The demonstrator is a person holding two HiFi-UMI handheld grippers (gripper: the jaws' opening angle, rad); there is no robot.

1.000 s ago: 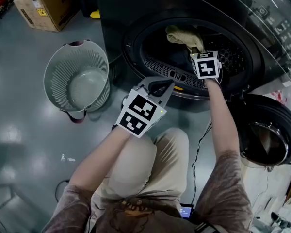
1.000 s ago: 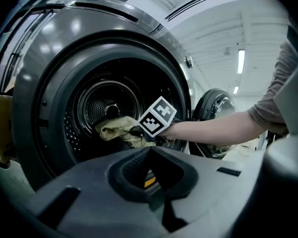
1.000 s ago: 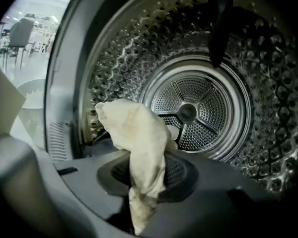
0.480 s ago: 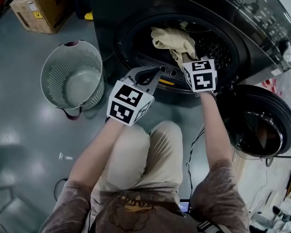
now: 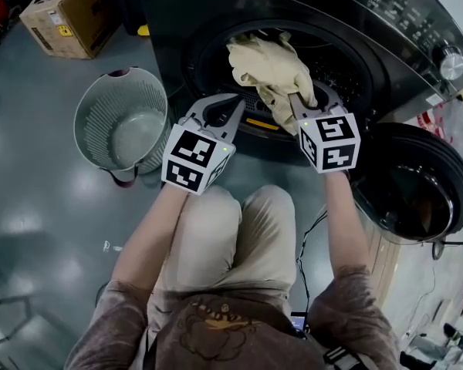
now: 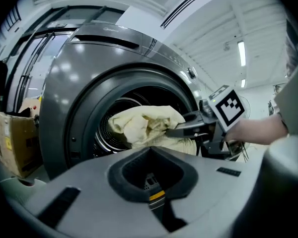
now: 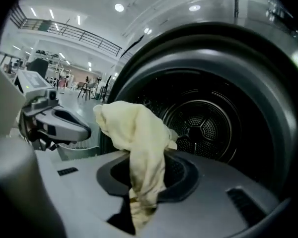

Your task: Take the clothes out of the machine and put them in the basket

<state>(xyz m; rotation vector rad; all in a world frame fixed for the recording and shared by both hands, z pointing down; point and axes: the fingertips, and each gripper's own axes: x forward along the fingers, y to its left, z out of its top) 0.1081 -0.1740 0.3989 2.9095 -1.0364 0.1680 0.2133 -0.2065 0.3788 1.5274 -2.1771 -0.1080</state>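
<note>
The right tool (image 5: 299,102) grips a cream cloth (image 5: 266,60), held at the mouth of the machine (image 5: 174,41). The left tool (image 5: 233,105) is closed and empty, just before that mouth. The basket (image 5: 143,99) stands left of the machine.

1. Cloth (image 5: 268,66): pale cream-yellow, plain.
2. Washing machine (image 5: 177,21): dark grey-black front, glossy. Drum (image 7: 208,128): dark metal w/ dotted perforations. Small yellow tag (image 5: 266,125) on the door rim.
3. Basket (image 5: 92,110): pale grey-green, slotted walls, maroon handles.
4. Left hand-held gripper (image 5: 235,101) & right hand-held gripper (image 5: 309,97): grey bodies; cubes white w/ black square markers.
5. Box (image 5: 65,14): brown cardboard, yellow sticker.
6. Floor (image 5: 38,206): blue-grey, shiny.
7. Trousers (image 5: 239,237): beige. Shirt (image 5: 355,299): brownish-mauve, orange-brown print on chest.
</note>
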